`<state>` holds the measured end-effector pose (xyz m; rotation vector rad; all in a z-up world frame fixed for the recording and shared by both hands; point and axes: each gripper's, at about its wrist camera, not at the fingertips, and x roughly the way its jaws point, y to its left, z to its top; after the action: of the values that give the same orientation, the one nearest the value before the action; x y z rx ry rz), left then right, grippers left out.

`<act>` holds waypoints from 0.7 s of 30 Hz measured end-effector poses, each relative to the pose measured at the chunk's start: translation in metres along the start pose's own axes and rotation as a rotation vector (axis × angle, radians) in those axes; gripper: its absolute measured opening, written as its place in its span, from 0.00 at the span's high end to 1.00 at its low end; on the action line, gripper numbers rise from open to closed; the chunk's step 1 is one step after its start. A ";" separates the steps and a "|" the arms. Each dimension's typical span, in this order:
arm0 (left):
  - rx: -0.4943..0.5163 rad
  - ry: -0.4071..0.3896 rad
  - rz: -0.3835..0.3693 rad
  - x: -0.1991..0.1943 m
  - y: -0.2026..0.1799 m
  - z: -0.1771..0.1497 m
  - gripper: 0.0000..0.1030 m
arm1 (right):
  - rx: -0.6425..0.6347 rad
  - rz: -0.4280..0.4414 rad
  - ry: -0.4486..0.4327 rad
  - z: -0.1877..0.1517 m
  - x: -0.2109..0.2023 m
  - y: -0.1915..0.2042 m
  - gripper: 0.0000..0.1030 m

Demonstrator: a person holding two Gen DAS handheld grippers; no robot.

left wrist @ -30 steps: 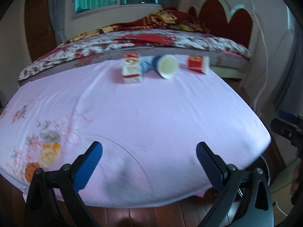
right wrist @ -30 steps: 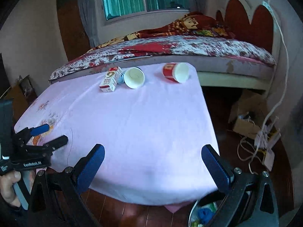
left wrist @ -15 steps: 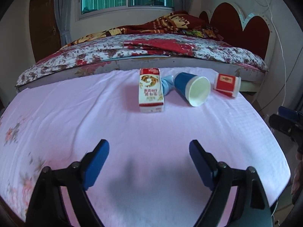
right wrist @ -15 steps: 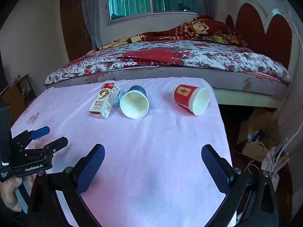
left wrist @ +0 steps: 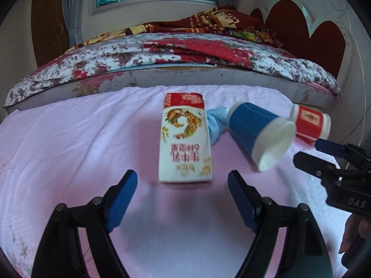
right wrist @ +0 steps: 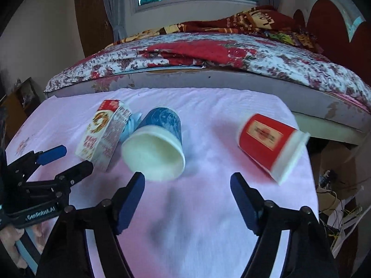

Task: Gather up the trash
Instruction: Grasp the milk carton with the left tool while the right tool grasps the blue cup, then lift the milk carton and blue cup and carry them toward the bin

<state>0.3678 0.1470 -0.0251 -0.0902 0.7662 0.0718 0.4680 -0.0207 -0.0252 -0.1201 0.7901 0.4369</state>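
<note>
The approach step is in hand, nothing gripped. The left gripper (left wrist: 182, 186), jaws wide open, faces the red-and-white drink carton (left wrist: 184, 139) lying flat toward the far edge of the pink-clothed surface (left wrist: 69, 139). The right gripper (right wrist: 187, 188), likewise open, sits near the fallen blue paper cup (right wrist: 155, 148). Next, I judge, each must straddle its item and close.

Dim window daylight (motion-blurred, fisheye-warped edges)

The pink cloth (left wrist: 69, 139) looks soft, matt and wrinkly. Printed carton (left wrist: 185, 139) is paperboard with a slight sheen. Blue cup (right wrist: 157, 143) and red cup (right wrist: 266, 143) look like paper, matt white inside.
</note>
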 end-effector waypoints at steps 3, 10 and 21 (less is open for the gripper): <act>-0.038 0.030 -0.027 0.012 0.006 0.005 0.21 | 0.008 -0.001 0.017 0.009 0.018 -0.003 0.31; -0.037 0.049 -0.026 0.023 0.009 0.012 0.27 | 0.044 0.031 0.039 0.021 0.043 -0.006 0.53; -0.013 0.019 -0.065 0.005 0.010 0.005 0.50 | 0.022 0.048 0.032 0.013 0.025 0.002 0.97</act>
<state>0.3738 0.1576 -0.0253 -0.1282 0.7816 0.0146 0.4917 -0.0072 -0.0338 -0.0882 0.8298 0.4722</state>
